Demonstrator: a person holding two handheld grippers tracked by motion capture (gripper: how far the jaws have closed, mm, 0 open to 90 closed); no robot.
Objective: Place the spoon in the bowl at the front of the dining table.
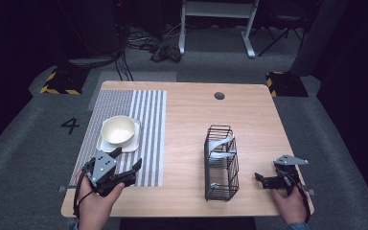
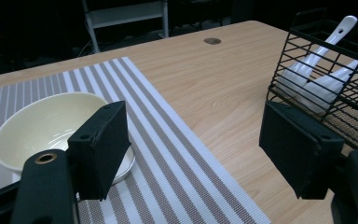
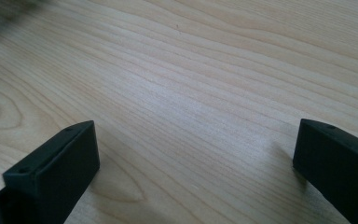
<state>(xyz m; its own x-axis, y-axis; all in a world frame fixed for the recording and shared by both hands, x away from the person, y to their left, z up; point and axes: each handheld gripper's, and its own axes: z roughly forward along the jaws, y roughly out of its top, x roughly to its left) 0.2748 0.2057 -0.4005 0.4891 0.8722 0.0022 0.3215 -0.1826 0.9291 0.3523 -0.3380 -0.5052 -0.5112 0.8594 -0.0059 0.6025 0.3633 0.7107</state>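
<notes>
So nothing's moved yet: bowl point(image 1: 118, 130) sits on its plate point(image 1: 131, 143), spoons point(image 1: 220, 146) in the basket point(image 1: 220, 189), left gripper point(image 1: 124, 160) & right gripper point(image 1: 260, 179) both w/ jaws apart, empty

Before you, a cream bowl point(image 1: 118, 130) sits on a white square plate point(image 1: 132, 142), both on a placemat point(image 1: 148, 139) striped grey-brown and white, finely at its left edge and broadly toward its right. The worktop point(image 1: 249, 115) is pale wood grain with a dark round grommet point(image 1: 219, 96) near its far edge. White spoons point(image 1: 219, 146) lie in a black wire basket point(image 1: 221, 184). Your left gripper point(image 1: 127, 161) and right gripper point(image 1: 260, 179) are black, each topped by a grey plate.
</notes>
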